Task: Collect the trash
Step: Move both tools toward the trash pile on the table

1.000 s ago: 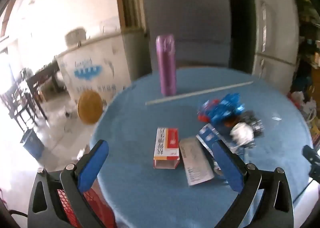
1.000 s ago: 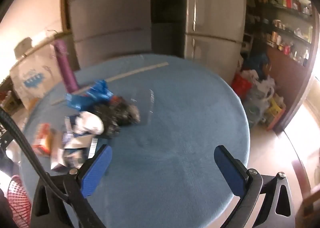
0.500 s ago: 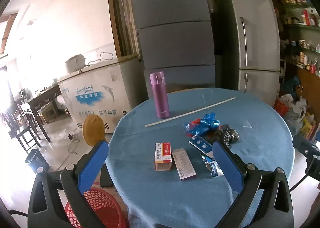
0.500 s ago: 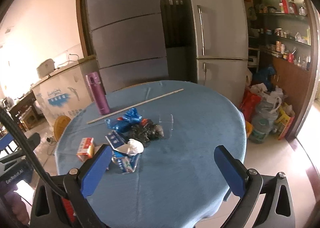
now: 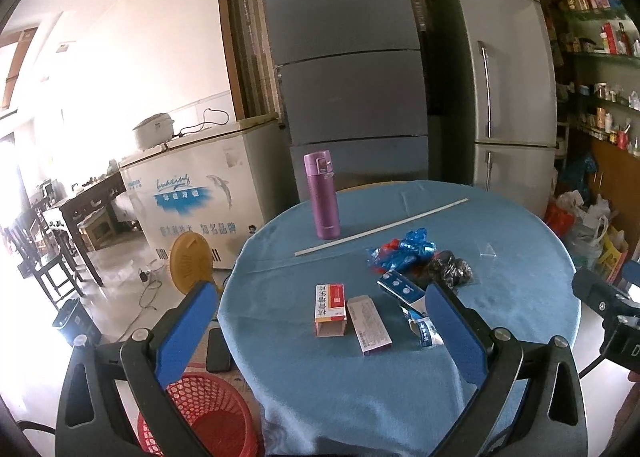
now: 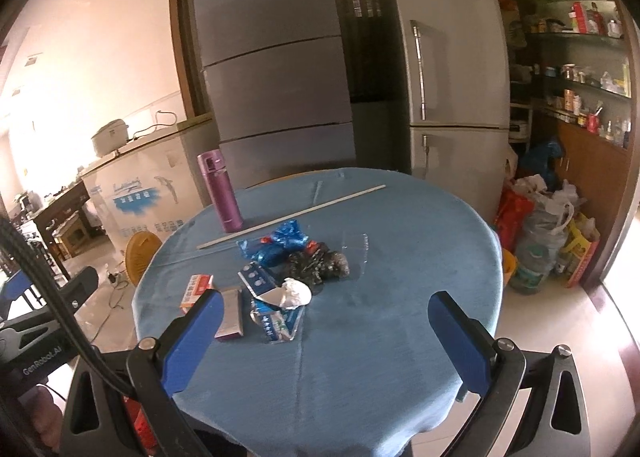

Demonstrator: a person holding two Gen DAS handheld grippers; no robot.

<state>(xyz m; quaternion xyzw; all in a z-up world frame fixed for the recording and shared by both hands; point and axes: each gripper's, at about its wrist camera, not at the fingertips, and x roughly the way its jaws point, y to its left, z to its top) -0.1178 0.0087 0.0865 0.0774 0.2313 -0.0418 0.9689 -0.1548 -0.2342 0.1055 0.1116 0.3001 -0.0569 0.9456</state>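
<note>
Trash litters table; red basket empty.

Both views look forward and slightly down from behind their own open blue fingers, held back from the near edge of the round blue bench. The left wrist view sits toward the bench's left side, with the red basket on the floor below it. The right wrist view sits further right, facing the same way. Both share the bench top, the purple flask, the litter and the fridges behind. Each catches the other claw at its frame edge.
</note>
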